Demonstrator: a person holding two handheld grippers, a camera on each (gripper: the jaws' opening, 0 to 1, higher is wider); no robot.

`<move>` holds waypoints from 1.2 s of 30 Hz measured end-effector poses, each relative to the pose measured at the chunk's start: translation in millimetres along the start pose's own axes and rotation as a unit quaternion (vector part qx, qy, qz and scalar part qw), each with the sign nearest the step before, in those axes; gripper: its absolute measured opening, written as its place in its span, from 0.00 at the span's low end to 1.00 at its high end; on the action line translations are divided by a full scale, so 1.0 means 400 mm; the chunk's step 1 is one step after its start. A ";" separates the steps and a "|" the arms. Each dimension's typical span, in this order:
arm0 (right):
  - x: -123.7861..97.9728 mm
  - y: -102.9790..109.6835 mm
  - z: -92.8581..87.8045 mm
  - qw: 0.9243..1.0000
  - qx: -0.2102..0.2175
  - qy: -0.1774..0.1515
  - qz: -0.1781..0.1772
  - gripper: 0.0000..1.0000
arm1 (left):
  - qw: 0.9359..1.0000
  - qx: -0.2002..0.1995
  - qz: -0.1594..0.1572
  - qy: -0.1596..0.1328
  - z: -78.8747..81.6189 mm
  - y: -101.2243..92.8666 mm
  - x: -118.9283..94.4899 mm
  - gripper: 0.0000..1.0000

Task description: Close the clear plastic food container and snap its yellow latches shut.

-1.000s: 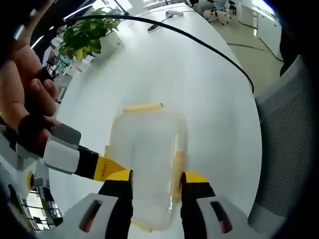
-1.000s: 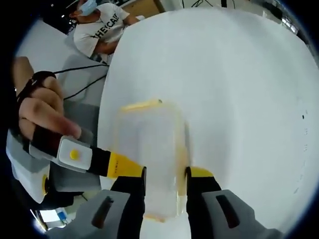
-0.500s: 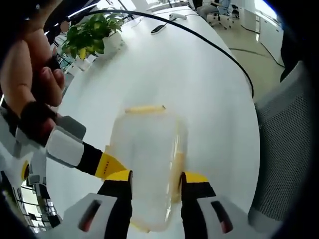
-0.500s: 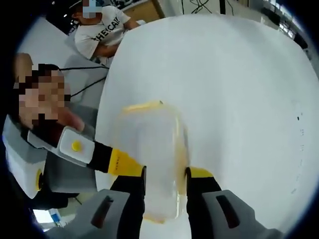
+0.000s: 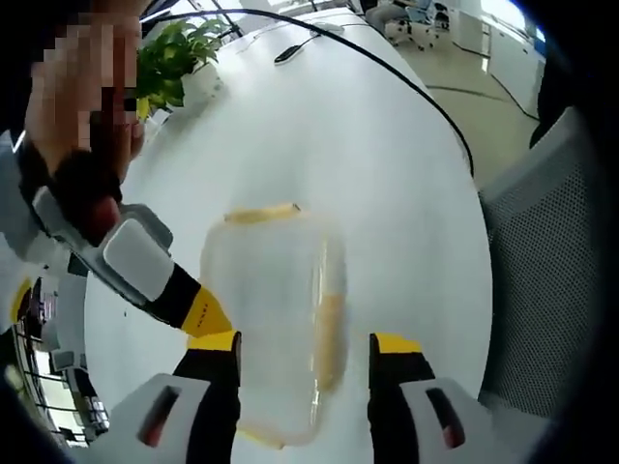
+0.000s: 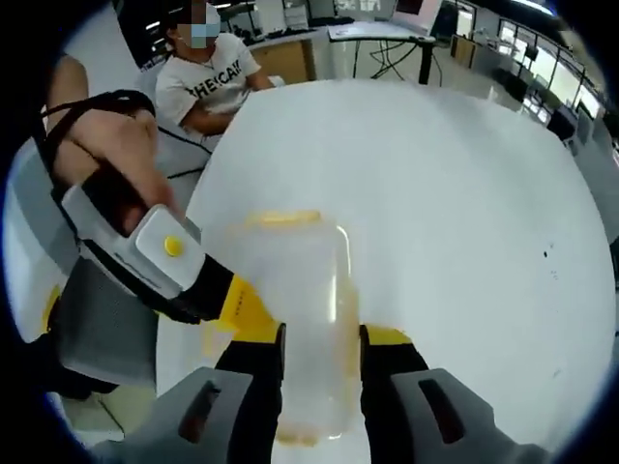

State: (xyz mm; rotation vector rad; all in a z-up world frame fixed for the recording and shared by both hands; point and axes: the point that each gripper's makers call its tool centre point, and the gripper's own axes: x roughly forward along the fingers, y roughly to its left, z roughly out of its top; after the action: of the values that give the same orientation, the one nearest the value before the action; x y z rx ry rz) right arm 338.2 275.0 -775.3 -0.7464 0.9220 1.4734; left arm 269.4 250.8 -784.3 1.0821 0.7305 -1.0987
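Observation:
The clear plastic container (image 5: 266, 319) lies on the white table (image 5: 387, 184), lid on. One yellow latch (image 5: 259, 213) sits at its far end and another (image 5: 329, 333) along its right side. My left gripper (image 5: 305, 343) is open around its near end, the right jaw standing apart from the wall. In the right gripper view the container (image 6: 295, 309) sits between the jaws of my right gripper (image 6: 321, 333), which is shut on its near end. The other gripper (image 6: 242, 309) reaches in from the left, its yellow tip at the container's left side. The far latch (image 6: 285, 218) shows there too.
A potted plant (image 5: 174, 63) and a black cable (image 5: 387, 72) lie on the far part of the table. A mesh chair (image 5: 542, 261) stands at its right edge. A seated person in a white T-shirt (image 6: 208, 77) is beyond the table's far side.
My left gripper's jaws have spread apart, loosening from the container. The right gripper's jaws keep the same gap on it. Both views have shifted with the hands.

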 end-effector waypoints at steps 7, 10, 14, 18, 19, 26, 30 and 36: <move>-0.008 -0.009 0.000 0.999 -0.005 -0.021 -0.033 0.36 | 1.000 -0.016 -0.021 -0.003 -0.004 -0.032 -0.006 0.68; -0.013 -0.013 -0.013 0.999 0.004 -0.023 -0.036 0.46 | 0.999 -0.037 -0.031 -0.007 -0.001 -0.040 -0.014 0.74; -0.026 0.005 -0.013 0.999 0.013 -0.038 -0.027 0.57 | 0.997 -0.055 -0.045 -0.014 -0.003 -0.046 -0.023 0.84; -0.030 0.024 -0.024 0.999 0.013 -0.037 -0.020 0.69 | 0.997 -0.062 -0.048 -0.015 -0.015 -0.030 -0.020 0.96; -0.028 0.033 -0.032 0.999 0.015 -0.033 -0.015 0.71 | 0.996 -0.067 -0.053 -0.019 -0.016 -0.026 -0.020 0.97; -0.027 0.056 -0.071 0.999 -0.014 -0.006 -0.029 0.86 | 0.995 -0.075 -0.057 -0.013 -0.035 -0.001 -0.024 0.99; -0.023 0.060 -0.107 0.998 -0.032 0.021 -0.048 0.84 | 0.997 -0.053 -0.052 0.013 -0.067 0.021 -0.023 0.99; -0.019 0.065 -0.125 0.998 -0.031 0.024 -0.054 0.79 | 0.998 -0.035 -0.050 0.034 -0.096 0.048 -0.009 0.99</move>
State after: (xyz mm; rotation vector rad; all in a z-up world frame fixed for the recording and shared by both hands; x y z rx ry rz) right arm 310.2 227.3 -789.5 -0.8671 0.8606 1.3993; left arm 287.9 289.6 -787.8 1.0359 0.8797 -1.1170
